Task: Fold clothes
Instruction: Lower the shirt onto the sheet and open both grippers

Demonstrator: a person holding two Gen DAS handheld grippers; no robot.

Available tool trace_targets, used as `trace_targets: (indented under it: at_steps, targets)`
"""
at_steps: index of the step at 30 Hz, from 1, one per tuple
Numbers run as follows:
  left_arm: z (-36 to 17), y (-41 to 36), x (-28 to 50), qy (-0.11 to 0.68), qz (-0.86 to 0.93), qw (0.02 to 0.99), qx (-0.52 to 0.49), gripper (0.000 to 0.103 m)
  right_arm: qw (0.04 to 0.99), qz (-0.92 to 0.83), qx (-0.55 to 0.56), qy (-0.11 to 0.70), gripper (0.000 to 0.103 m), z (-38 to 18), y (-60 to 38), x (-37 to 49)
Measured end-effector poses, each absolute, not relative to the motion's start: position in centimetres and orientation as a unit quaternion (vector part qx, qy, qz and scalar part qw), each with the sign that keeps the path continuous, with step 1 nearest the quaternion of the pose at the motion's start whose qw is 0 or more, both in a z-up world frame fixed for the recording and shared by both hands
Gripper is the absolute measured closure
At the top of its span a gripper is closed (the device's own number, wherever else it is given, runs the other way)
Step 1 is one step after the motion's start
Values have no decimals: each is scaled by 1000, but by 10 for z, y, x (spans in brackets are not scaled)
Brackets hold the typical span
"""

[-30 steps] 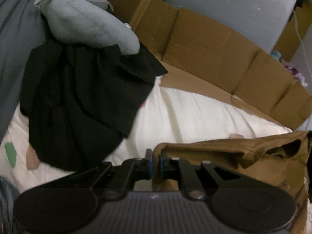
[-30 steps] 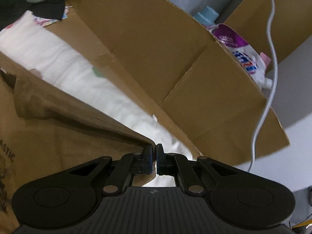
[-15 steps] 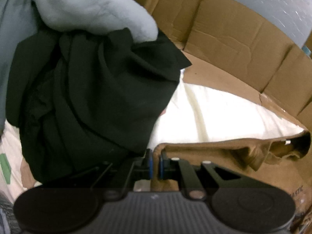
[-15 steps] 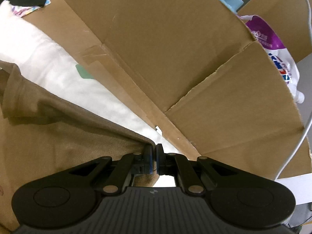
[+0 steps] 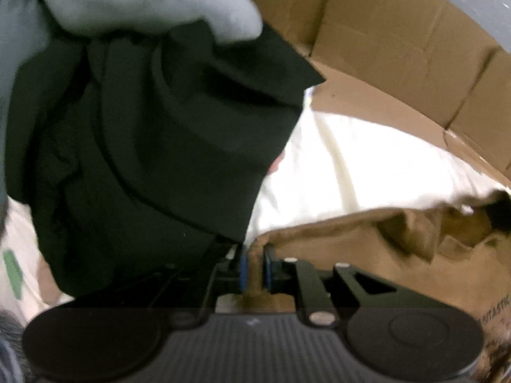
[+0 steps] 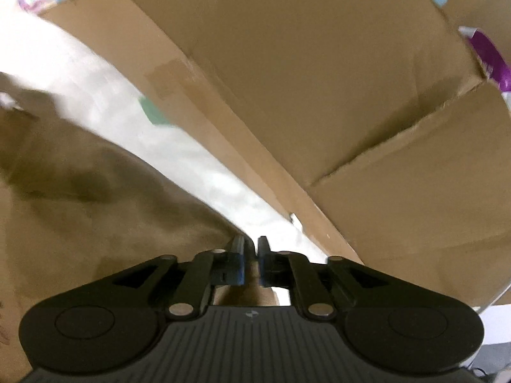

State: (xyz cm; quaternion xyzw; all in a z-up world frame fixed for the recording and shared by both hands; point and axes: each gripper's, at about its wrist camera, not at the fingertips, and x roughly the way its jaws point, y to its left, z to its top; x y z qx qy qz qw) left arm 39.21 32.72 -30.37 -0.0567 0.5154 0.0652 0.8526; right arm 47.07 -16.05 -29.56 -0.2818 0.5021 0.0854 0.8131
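- Left wrist view: the left tool [image 5: 254,263] sits low in the middle of the frame, its jaws opening, with the edge of the brown garment [image 5: 367,249] between the blue pads. There is a small gap on either side of the cloth, so the grip looks let go, not pressing.
- The brown garment spreads from the tool to the lower right, its far end bunched up at the right edge of the frame.
- A black garment [image 5: 153,146] fills the left and centre, crumpled in a heap, its lower corner hanging just above the left finger.
- A pale blue-grey fleece piece [image 5: 143,0] lies on top of the black heap at the upper left.
- Under it all lies a white sheet [image 5: 357,172], and brown cardboard [image 5: 399,41] stands folded along the upper right.
- Right wrist view: the right tool [image 6: 251,255] is at lower centre, its jaws opening; brown cloth shows in the gap further back, and the pads stand apart from it.
- The brown garment [image 6: 95,217] lies at the lower left, running up to the left finger.
- The white sheet [image 6: 105,108] runs as a diagonal band from upper left down to the tool, with the cardboard [image 6: 319,79] wall filling the upper right.
- A purple and white pouch [image 6: 488,54] peeks over the cardboard at the right edge.
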Motion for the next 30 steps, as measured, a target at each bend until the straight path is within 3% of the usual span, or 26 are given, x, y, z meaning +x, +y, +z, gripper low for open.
trace_targets:
  at_steps: [1,2,5,9,13,16,30]
  targets:
    - [-299,324,389,508,57,858,-43,80,818,98,-275,495,68,-291,-158,468]
    - [-293,321,386,500,49,864,-29,78,823,109,-270,487,67,-287,-156,465]
    - [-279,306,381,473,35,880,30,77,832,138,-267,467,67,-280,-144,460]
    - [-271,293,386,457,-9,889,26,77,835,165,-253,459,67,-278,-124,461]
    - [-282,272,398,465,-39,884,35,79,832,192,-245,460,67,-287,-106,466]
    - [-291,259,401,473,-55,879,20,89,829,217,-232,461,67,-291,-96,467]
    - [-347,218,439,489,-59,870,-3,89,828,224,-199,474,67,-332,-59,476]
